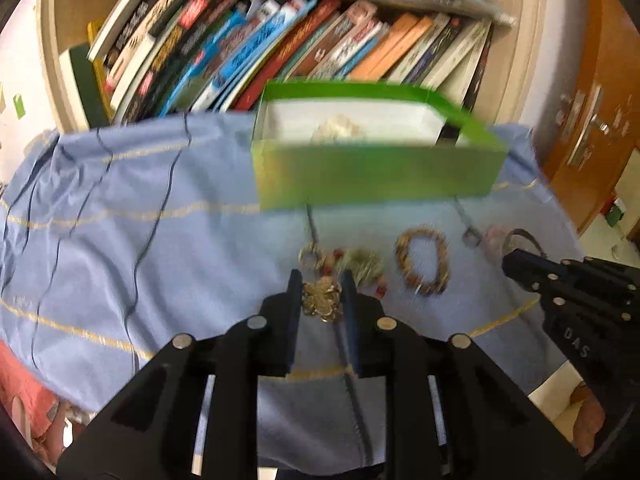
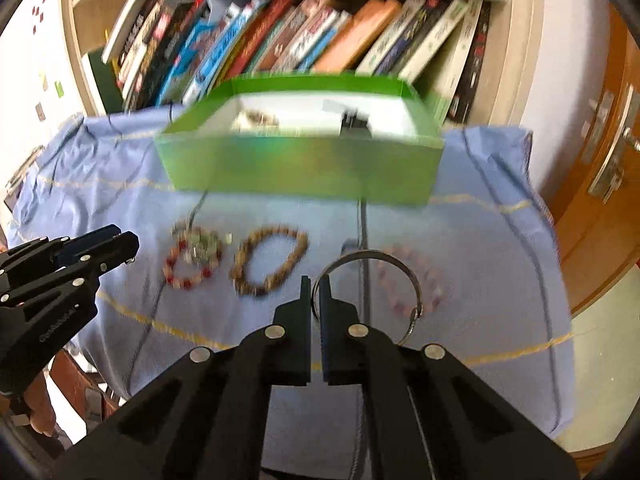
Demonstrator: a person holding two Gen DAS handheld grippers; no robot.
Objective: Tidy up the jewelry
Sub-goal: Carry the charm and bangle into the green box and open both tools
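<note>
An open green box with a white inside stands at the back of the blue cloth; a pale piece lies in it. My left gripper is shut on a gold cluster piece above the cloth. My right gripper is shut on a thin silver bangle, held above the cloth. On the cloth lie a red bead bracelet with a silver charm, a brown bead bracelet and a pink bead bracelet.
A blue cloth covers the table. A shelf of leaning books stands behind the box. A wooden door is at the right. The other gripper shows in each view.
</note>
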